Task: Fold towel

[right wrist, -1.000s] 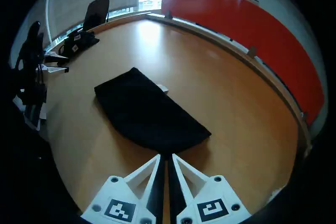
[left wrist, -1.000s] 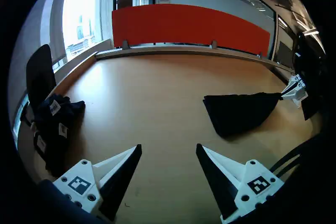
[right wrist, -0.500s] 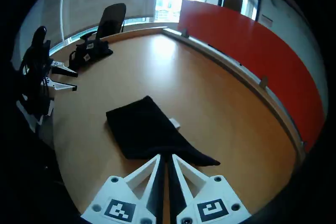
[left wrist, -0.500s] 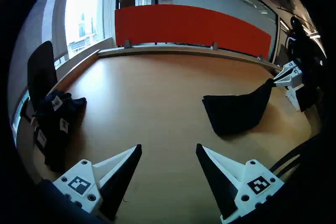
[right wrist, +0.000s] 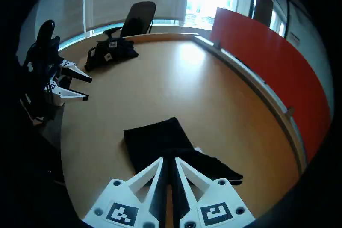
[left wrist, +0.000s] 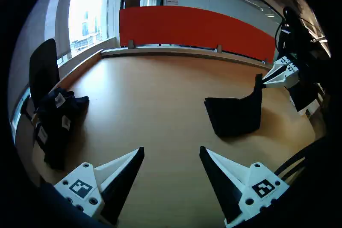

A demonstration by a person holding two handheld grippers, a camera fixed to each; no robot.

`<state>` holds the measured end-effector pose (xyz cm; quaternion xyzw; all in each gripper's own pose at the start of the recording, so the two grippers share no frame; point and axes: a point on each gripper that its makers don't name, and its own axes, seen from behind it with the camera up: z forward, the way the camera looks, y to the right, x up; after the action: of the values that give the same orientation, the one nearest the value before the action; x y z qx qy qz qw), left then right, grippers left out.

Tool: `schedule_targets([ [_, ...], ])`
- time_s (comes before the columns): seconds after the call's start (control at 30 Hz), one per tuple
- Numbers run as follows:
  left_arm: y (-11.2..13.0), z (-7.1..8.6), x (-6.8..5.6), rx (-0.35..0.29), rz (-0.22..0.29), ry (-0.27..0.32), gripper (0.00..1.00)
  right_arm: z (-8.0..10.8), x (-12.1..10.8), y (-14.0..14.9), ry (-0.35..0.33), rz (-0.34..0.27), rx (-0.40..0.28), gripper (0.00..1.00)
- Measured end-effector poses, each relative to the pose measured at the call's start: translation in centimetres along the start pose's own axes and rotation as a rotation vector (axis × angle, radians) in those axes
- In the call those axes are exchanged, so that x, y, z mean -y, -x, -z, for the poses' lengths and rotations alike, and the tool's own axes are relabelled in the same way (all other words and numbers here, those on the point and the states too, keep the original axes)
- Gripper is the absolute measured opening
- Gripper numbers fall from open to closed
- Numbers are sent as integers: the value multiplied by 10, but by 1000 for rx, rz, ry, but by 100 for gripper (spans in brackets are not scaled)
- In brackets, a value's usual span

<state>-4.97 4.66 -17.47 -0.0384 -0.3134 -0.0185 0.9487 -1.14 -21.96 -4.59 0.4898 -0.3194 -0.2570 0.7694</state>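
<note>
The black towel lies on the right of the wooden table, its far corner raised where the right gripper has both fingers closed on it. The left gripper hangs over the table's near edge, spread wide and empty. The towel looks light and limp, likely to sag between holds, so a free corner seems the best place to pinch.

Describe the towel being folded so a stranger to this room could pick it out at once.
Start at the long wooden table bounded by the red divider. On it, away from the window end, lies the black towel, one corner pinched up by the right gripper. Unlike the bundled dark heap by the chair, it lies spread out on its own.
</note>
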Motion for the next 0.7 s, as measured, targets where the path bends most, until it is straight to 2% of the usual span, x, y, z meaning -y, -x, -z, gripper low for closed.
schedule_targets([
  [0.2,2,4,2,-3,0,-10,96,-35,23,-11,-91,54,21,4],
  [0.47,7,5,4,1,4,-26,96,-87,53,-1,-188,85,68,4],
  [0.7,10,5,2,4,9,-25,96,-98,61,4,-216,82,87,4],
])
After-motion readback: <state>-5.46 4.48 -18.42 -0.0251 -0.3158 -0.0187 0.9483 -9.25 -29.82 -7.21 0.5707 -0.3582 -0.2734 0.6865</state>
